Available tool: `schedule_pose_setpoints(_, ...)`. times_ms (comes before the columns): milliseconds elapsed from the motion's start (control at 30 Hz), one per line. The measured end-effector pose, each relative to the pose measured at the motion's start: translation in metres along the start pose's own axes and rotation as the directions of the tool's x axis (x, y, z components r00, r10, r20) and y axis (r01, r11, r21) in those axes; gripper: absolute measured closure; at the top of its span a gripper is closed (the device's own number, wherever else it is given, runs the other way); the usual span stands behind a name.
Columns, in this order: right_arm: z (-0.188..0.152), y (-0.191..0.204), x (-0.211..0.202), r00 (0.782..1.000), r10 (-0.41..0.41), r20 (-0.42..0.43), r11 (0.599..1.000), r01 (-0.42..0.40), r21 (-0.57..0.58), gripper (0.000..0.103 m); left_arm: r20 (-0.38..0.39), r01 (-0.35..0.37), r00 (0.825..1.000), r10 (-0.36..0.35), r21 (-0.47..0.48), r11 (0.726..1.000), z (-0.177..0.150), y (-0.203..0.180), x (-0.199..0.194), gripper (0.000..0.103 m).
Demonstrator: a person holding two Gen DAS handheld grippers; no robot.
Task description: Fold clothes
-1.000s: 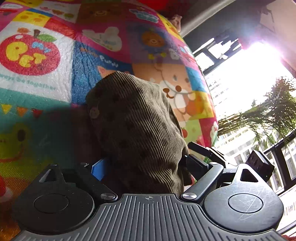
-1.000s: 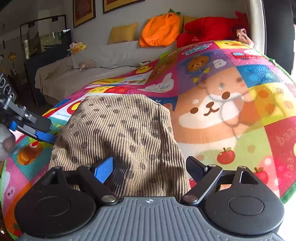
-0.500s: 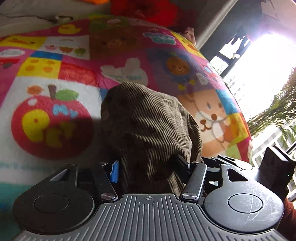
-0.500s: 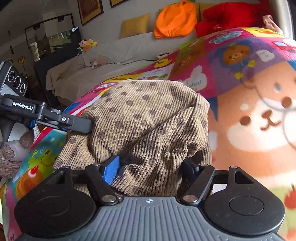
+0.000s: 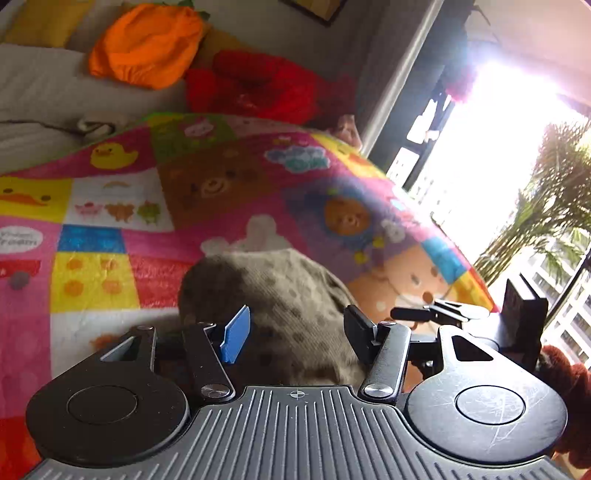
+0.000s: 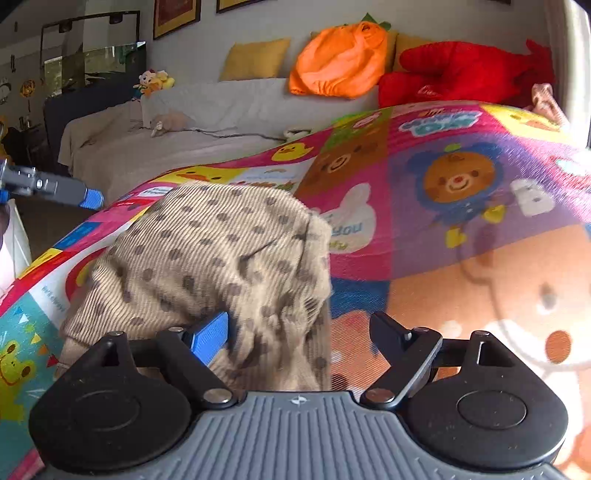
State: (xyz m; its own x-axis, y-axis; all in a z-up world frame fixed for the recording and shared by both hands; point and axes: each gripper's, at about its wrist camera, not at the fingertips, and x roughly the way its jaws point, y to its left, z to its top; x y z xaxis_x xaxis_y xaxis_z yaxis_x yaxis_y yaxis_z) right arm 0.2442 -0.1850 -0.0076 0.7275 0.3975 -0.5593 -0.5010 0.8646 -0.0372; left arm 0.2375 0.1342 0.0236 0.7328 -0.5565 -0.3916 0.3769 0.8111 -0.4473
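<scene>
Mid-fold, judging by the bunching. Dotted corduroy garment (image 6: 221, 266) heaped on the play mat (image 6: 443, 184), near its left edge. Left gripper (image 5: 295, 325) just closed, half-wide, pinching a thick bunch of cloth. Right gripper (image 6: 299, 328) just reopened wide, cloth brushing one finger, nothing held. Next, probably: lay the bunch flat, release, smooth.

Probably a home living room: a grey sofa (image 6: 207, 110) with cushions (image 6: 255, 59), plush toys (image 6: 461, 70), framed pictures (image 6: 173, 16) and a cartoon play mat (image 6: 461, 206).
</scene>
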Motion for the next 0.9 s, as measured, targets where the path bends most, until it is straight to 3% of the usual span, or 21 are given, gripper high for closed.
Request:
schedule_pose_setpoints(67, 0.009, 0.004, -0.013, 0.999, -0.007, 0.053, 1.0, 0.009, -0.021, 0.02, -0.02, 0.008, 1.0, -0.009, -0.027, 1.0, 0.012, 0.007, 0.024, 0.043)
schedule_pose_setpoints(167, 0.023, 0.023, -0.018, 0.99, 0.104, 0.099, 0.994, -0.1, -0.046, 0.02, -0.097, 0.014, 0.995, -0.021, -0.071, 0.997, 0.022, 0.016, 0.071, 0.043)
schedule_pose_setpoints(233, 0.026, 0.039, -0.006, 0.982, 0.17, 0.077, 0.982, -0.163, -0.09, 0.02, -0.166, 0.007, 0.986, -0.022, -0.089, 0.996, 0.025, 0.02, 0.104, 0.043)
schedule_pose_setpoints(333, 0.012, 0.052, 0.026, 0.992, 0.124, 0.006, 0.976, -0.12, -0.179, 0.02, -0.225, -0.023, 0.974, 0.008, -0.062, 0.998, 0.029, 0.016, 0.142, 0.047)
schedule_pose_setpoints(400, 0.001, 0.051, 0.043, 0.996, 0.085, -0.01, 0.973, -0.085, -0.215, 0.014, -0.258, -0.047, 0.965, 0.042, -0.013, 0.999, 0.031, 0.009, 0.156, 0.047)
schedule_pose_setpoints(433, -0.004, 0.047, 0.048, 0.997, 0.076, -0.008, 0.974, -0.076, -0.213, 0.007, -0.269, -0.055, 0.961, 0.056, 0.012, 0.998, 0.031, 0.006, 0.159, 0.047)
schedule_pose_setpoints(600, 0.007, 0.012, 0.032, 0.99, 0.141, -0.013, 0.99, -0.141, 0.001, 0.006, -0.269, -0.058, 0.96, 0.072, 0.062, 0.996, 0.025, 0.005, 0.155, 0.047)
schedule_pose_setpoints(667, 0.013, 0.0, 0.023, 0.996, 0.087, 0.019, 0.996, -0.088, 0.035, 0.006, -0.262, -0.061, 0.962, 0.079, 0.074, 0.995, 0.023, 0.004, 0.154, 0.046)
schedule_pose_setpoints(767, 0.02, -0.011, 0.029, 0.997, -0.072, 0.037, 0.997, 0.07, 0.044, 0.006, -0.258, -0.067, 0.962, 0.09, 0.096, 0.993, 0.022, -0.001, 0.156, 0.041)
schedule_pose_setpoints(900, 0.01, -0.009, 0.072, 0.977, -0.208, -0.046, 0.976, 0.205, -0.074, 0.006, -0.24, -0.078, 0.965, 0.105, 0.121, 0.99, 0.022, -0.005, 0.152, 0.041)
